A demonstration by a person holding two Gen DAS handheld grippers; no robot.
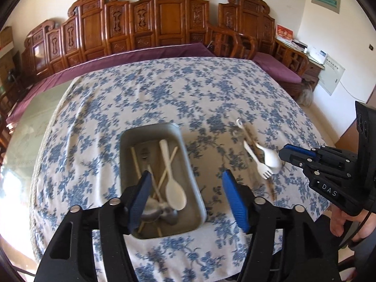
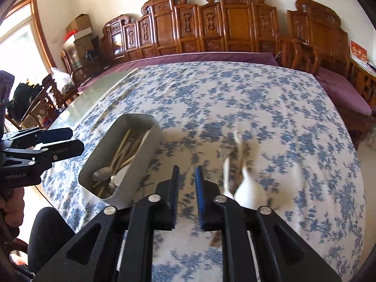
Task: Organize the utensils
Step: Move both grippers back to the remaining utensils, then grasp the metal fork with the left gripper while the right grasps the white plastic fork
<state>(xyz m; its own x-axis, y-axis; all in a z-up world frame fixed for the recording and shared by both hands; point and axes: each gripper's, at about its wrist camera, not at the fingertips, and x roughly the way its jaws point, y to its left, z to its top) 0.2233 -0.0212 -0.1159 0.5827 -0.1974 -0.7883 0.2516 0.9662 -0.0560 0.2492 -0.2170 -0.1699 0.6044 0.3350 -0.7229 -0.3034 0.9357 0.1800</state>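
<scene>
The left gripper [image 1: 185, 202] is being held wide open and empty over the grey tray [image 1: 150, 129] of collected utensils, while the right gripper [image 2: 187, 197], narrowly parted and empty, is being brought beside the loose white cutlery [image 1: 265, 162] lying right of the tray, presumably for collection.

We see our left gripper [image 1: 185, 202] and right gripper [image 2: 187, 197] built of matte black plastic with silver screws; the jaws carry ribbed blue pads. White "DAS" lettering marks the right gripper, beside bare skin of our right hand [image 1: 347, 221].
</scene>
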